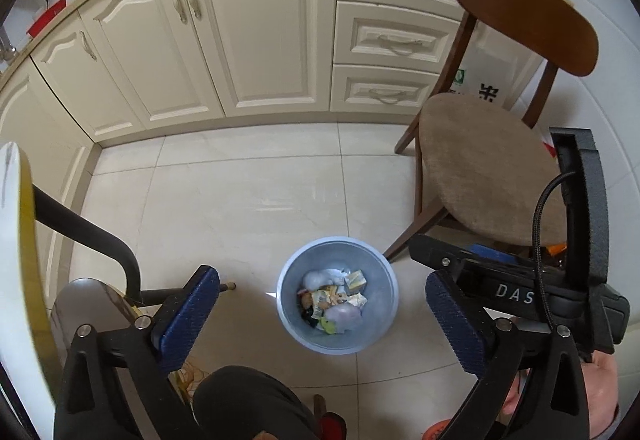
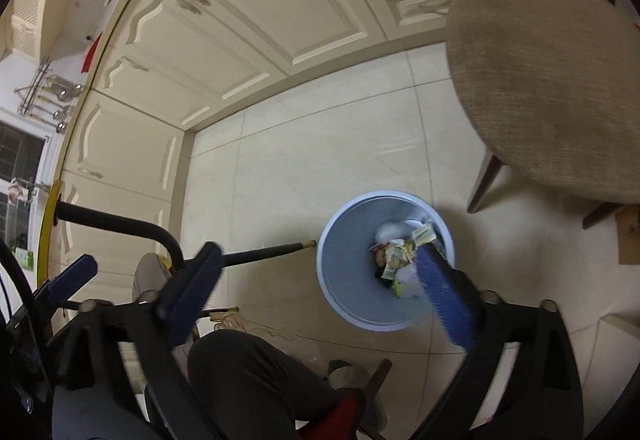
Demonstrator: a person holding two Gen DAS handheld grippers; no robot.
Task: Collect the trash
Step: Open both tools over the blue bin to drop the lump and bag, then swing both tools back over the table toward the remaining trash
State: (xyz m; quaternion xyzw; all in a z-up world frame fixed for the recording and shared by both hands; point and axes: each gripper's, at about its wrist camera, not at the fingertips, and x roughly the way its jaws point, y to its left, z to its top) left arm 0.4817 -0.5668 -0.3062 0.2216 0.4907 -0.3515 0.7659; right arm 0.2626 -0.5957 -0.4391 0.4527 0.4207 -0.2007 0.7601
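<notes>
A light blue waste bin (image 1: 292, 316) stands on the tiled floor and holds several wrappers and crumpled tissues (image 1: 334, 302). My left gripper (image 1: 324, 316) is open and empty, high above the bin, which lies between its blue fingers (image 1: 188, 316). The right gripper's body shows at the right of this view. In the right wrist view the bin (image 2: 344, 280) lies below my right gripper (image 2: 316, 292), which is open and empty. Its right finger (image 2: 444, 300) overlaps the trash (image 2: 394, 256) in the picture.
Cream kitchen cabinets (image 1: 248, 35) run along the back. A wooden chair with a tan seat (image 1: 492, 163) stands right of the bin. A table edge and black leg (image 1: 80, 228) are at the left. My dark-trousered knee (image 2: 256, 380) is below.
</notes>
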